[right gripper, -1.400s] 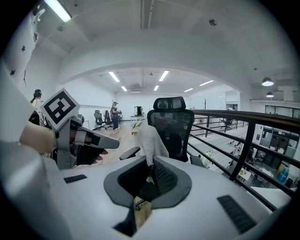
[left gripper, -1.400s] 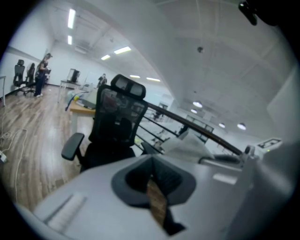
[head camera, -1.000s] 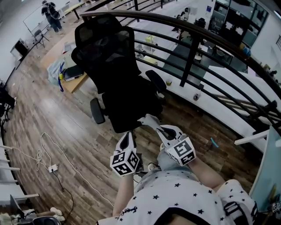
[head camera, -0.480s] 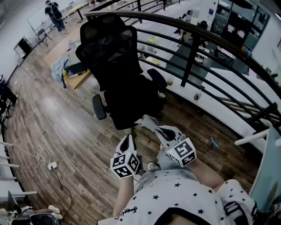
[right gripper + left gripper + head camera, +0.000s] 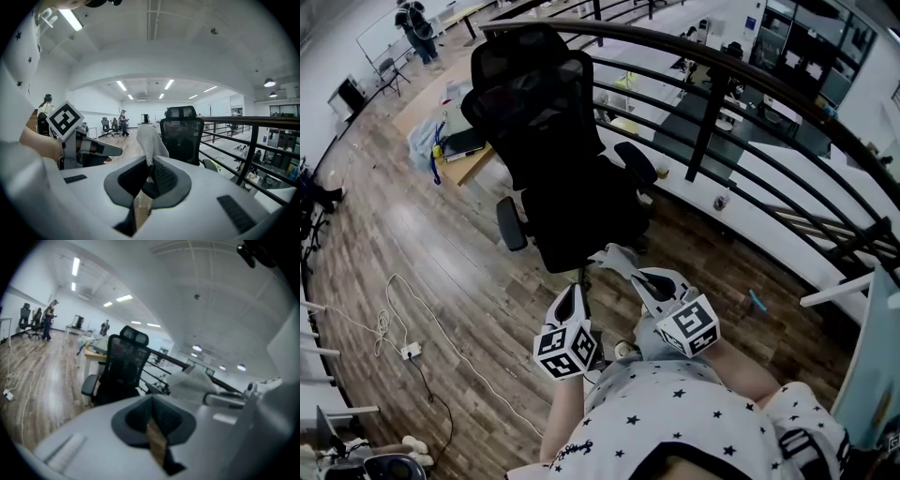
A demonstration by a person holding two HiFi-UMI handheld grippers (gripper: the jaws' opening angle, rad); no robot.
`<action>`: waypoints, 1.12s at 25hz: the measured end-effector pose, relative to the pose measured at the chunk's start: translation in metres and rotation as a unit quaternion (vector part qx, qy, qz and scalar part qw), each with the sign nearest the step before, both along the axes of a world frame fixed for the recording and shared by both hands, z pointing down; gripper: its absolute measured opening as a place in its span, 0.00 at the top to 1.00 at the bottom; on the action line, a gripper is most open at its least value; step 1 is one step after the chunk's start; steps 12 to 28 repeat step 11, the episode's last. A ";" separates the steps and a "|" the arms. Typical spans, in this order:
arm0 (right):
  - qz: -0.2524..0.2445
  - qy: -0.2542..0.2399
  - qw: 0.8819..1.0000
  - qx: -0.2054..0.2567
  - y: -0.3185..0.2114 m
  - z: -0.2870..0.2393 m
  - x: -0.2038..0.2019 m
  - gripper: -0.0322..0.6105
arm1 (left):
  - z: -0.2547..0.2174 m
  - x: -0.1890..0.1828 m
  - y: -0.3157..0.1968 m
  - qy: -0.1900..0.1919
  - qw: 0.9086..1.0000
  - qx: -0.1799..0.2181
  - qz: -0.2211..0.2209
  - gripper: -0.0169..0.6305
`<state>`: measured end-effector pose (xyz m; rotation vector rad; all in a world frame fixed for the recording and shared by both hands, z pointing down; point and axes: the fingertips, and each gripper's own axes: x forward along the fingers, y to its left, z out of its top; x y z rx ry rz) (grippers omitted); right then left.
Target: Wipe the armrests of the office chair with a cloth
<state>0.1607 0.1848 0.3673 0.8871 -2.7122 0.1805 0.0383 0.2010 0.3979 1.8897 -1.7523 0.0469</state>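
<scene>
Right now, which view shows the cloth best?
Right gripper view: the cloth sits centre frame, pinched in the right hand-held gripper, standing up from its jaws. Head view shows only a small pale fold before the office chair. Left gripper view shows a blurred pale shape at right.

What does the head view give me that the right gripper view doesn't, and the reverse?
Head view only: both armrests at once, and a cable on the floor. Right gripper view only: the right hand-held gripper with its jaws shut on the cloth, plus ceiling lights. Both: the chair, the railing, the cloth and the left hand-held gripper.
</scene>
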 end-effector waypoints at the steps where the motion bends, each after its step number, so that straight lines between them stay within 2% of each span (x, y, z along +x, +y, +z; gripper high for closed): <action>1: -0.001 0.000 1.000 0.000 0.001 0.000 -0.001 0.91 | -0.001 -0.001 0.000 0.001 1.000 0.000 -0.001 0.96; 28: -0.010 -0.006 1.000 0.001 0.002 -0.001 -0.005 0.91 | 0.001 -0.001 0.002 -0.001 1.000 -0.001 0.001 0.96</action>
